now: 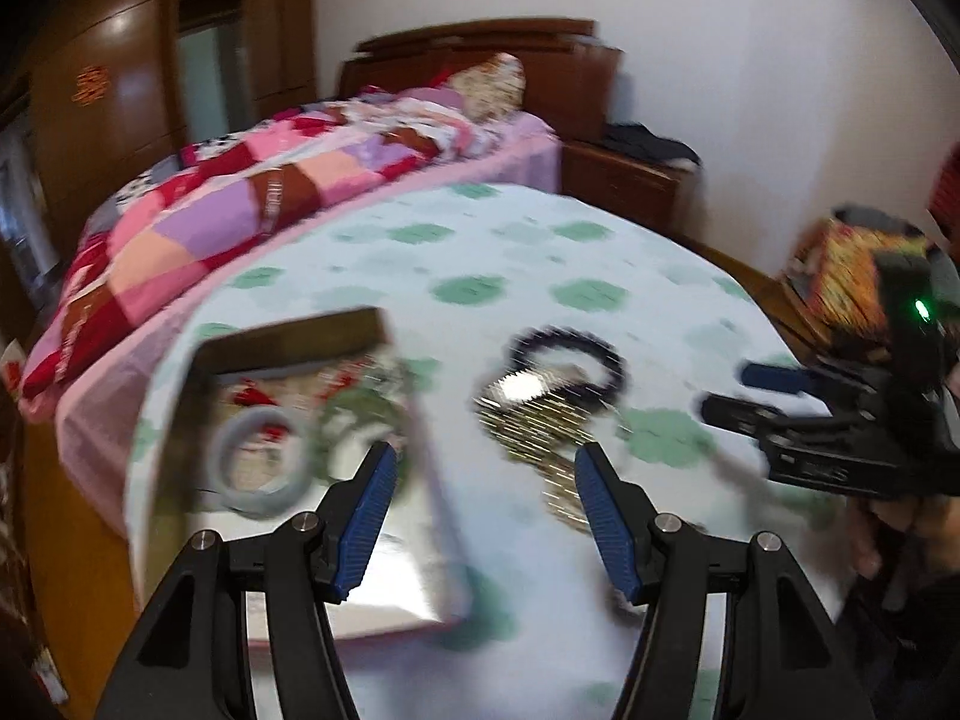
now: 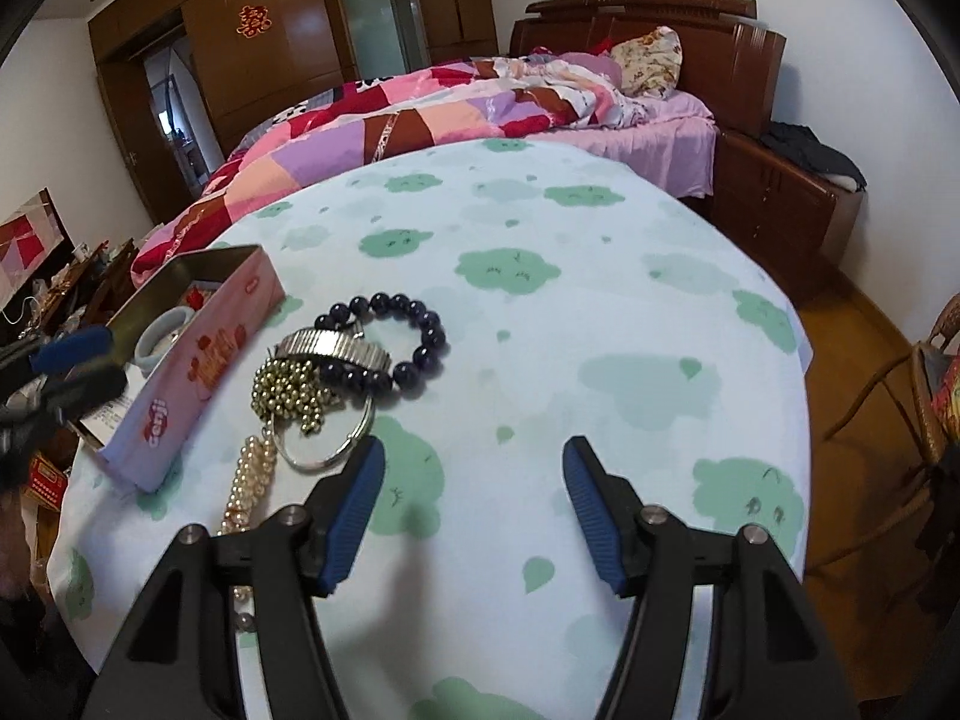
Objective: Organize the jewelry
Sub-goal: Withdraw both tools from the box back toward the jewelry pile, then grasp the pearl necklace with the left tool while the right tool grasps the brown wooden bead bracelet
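A pink tin box (image 2: 198, 354) stands open on the table's left; it also shows in the left wrist view (image 1: 288, 432), holding a pale jade bangle (image 1: 261, 462) and a green bangle (image 1: 360, 432). A jewelry pile lies beside it: dark bead bracelet (image 2: 420, 330), silver watch band (image 2: 336, 348), gold bead chain (image 2: 294, 396), thin silver hoop (image 2: 336, 444), pearl strand (image 2: 249, 480). My left gripper (image 1: 486, 480) is open and empty, over the box's right edge. My right gripper (image 2: 474, 480) is open and empty, just right of the pile.
The table wears a white cloth with green clouds (image 2: 600, 300). A bed with a patchwork quilt (image 2: 420, 114) is behind it, a wooden nightstand (image 2: 780, 192) at right, a wicker chair (image 2: 924, 396) at far right, clutter (image 2: 48, 300) at left.
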The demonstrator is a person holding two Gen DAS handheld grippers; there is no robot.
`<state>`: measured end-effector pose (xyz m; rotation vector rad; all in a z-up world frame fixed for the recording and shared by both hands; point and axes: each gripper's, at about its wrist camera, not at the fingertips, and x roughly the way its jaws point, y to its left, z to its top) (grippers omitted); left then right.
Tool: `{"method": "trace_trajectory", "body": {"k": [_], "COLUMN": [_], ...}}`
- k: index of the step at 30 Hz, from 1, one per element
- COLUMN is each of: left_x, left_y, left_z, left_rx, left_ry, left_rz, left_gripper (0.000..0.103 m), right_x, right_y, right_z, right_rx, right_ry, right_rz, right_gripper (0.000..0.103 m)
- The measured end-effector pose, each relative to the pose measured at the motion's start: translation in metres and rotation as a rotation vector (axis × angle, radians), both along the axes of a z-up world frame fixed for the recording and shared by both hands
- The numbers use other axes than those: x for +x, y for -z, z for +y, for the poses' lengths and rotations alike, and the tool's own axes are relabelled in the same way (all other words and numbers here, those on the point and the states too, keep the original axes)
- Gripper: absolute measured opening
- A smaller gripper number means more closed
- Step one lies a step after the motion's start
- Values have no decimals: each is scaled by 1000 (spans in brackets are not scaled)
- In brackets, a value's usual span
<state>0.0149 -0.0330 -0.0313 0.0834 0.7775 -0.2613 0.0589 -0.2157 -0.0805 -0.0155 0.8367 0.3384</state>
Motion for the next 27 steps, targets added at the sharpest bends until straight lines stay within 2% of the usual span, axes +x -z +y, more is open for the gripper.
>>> {"method": "trace_trajectory", "body": {"k": [4,6,8,14,15,16,18,21,25,27], "left_x": [-3,-3,0,12,13,12,8,3,-6,-6], "left_y": [7,12,23,49,50,49,45,39,23,16], "left_z": [-29,-41,-51,-55,-53,-53,-52,-49,-42,-37], "left_rx": [14,32,36,-21,-32,-26,-25,-27,-12,-21], "left_ry": [73,109,139,159,154,154,160,164,147,134], "left_rz": [33,51,99,222,224,218,197,172,99,75], "left_gripper": [60,42,37,37,36,23,6,6,6,6], "right_x": [-9,-14,-20,-30,-30,-31,-32,-35,-42,-46], "right_y": [1,2,2,7,7,8,9,8,4,2], "right_z": [3,5,5,-7,-9,-10,-9,-4,6,12], "right_rx": [-6,-12,-24,-37,-34,-34,-35,-39,-49,-53], "right_ry": [-35,-56,-71,-47,-43,-42,-47,-63,-104,-133], "right_rz": [-11,-18,-23,-24,-23,-22,-19,-20,-21,-20], "right_gripper": [65,65,65,65,65,65,65,65,65,59]}}
